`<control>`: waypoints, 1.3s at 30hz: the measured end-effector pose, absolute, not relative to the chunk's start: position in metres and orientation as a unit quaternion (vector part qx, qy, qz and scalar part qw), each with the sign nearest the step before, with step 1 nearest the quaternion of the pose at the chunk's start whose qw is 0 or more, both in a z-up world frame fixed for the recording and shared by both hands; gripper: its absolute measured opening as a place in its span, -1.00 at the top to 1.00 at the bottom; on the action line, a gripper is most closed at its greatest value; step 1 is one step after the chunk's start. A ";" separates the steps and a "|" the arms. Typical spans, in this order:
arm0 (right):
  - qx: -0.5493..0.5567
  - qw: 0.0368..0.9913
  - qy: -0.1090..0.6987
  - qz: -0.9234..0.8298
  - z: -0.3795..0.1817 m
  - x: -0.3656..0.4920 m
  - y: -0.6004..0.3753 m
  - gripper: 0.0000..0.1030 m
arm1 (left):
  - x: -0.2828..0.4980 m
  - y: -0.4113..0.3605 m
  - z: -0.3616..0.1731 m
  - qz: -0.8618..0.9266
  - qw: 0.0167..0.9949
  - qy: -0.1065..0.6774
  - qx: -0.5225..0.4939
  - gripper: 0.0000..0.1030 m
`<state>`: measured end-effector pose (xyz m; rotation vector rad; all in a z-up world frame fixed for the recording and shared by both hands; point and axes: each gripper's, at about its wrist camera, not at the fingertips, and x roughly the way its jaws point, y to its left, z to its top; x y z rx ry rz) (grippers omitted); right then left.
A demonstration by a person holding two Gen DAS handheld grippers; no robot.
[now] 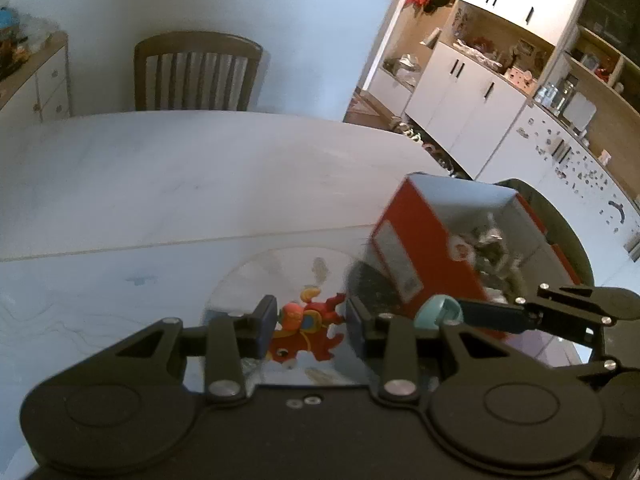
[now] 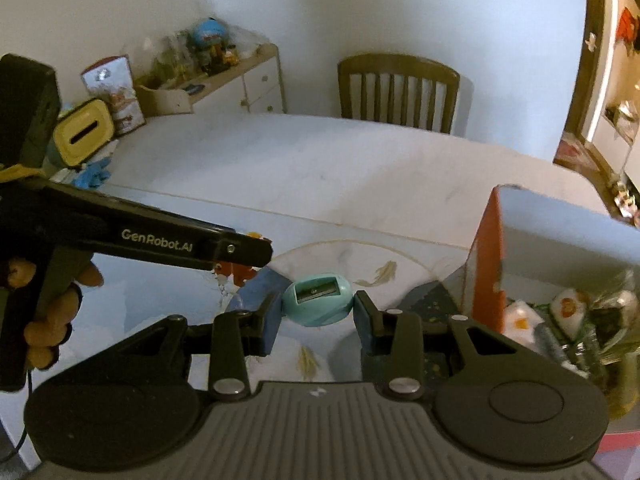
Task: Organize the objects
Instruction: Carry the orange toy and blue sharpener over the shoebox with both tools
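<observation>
Midway through sorting: my left tongs [image 1: 307,326] grip a red-and-orange flat toy figure [image 1: 306,330], my right tongs [image 2: 318,308] pinch a teal egg-shaped plastic pencil sharpener [image 2: 318,299], both raised above the pale bench [image 2: 320,168], neither yet inside the half-filled red-sided open cardboard box [image 2: 486,264] just beside.

Left gripper [image 1: 307,322]: matte black body, two round raised discs on housing, black linkage arms with silver pivot screws, two small screws at centre of front edge, dark blue pads [image 1: 267,320] on fingers. Side view from right wrist camera: long black finger arm, white lettering "GenRobot.AI", thin black cable hanging below handle.

Right gripper [image 2: 318,304]: black linkages, silver pivot screws, grey ribbed centre plate with small white mark, round disc on housing, blue pads [image 2: 270,326].
</observation>
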<state>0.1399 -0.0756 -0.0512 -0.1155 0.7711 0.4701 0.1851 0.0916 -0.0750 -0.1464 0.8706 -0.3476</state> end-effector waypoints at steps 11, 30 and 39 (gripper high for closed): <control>-0.056 0.908 0.347 0.226 -0.015 0.119 -0.142 0.26 | 0.176 0.024 -0.035 -0.194 0.895 0.397 -0.066 0.31; -0.034 0.927 0.331 0.170 -0.012 0.131 -0.288 0.26 | 0.207 -0.110 -0.020 -0.226 0.897 0.380 -0.015 0.31; -0.027 0.924 0.351 0.152 -0.025 0.144 -0.332 0.26 | 0.235 -0.147 -0.032 -0.225 0.891 0.393 -0.001 0.31</control>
